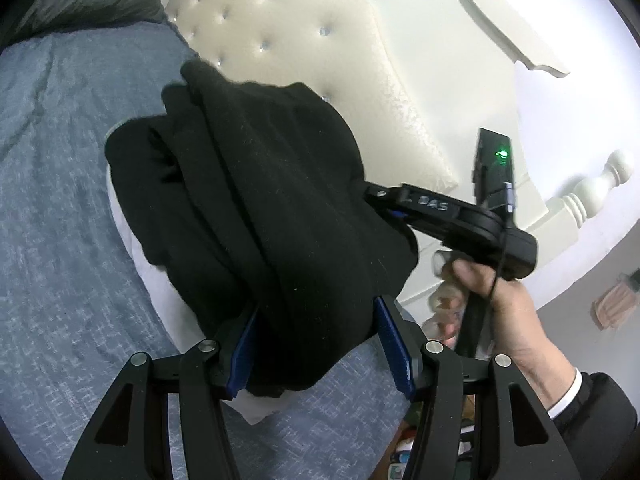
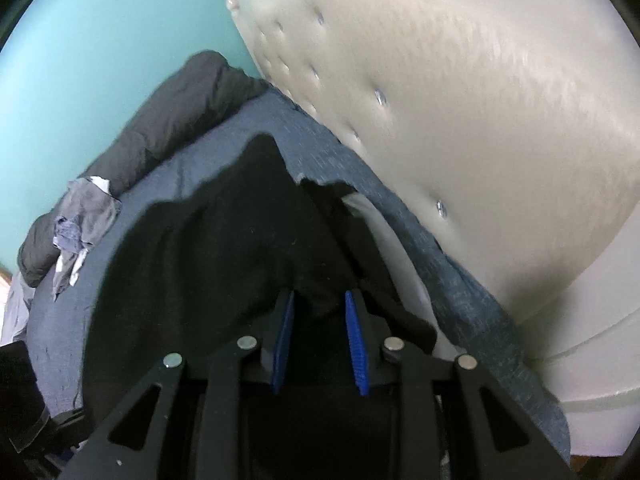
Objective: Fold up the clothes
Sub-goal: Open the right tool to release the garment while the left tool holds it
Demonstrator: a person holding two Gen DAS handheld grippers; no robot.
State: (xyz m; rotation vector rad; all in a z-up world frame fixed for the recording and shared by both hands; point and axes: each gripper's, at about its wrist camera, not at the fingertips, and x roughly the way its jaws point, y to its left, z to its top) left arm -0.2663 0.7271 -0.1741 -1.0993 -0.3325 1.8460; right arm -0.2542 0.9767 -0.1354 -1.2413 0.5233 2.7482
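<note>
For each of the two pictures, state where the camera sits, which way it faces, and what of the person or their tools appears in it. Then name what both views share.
Left wrist: sits on the left gripper, facing forward and down along its fingers, clamped on the black garment; right gripper and right hand show.
Right wrist: sits on the right gripper, facing down at the garment with the headboard beyond; only its own fingers show.
Shared: black garment, blue bedspread, tufted headboard.
</note>
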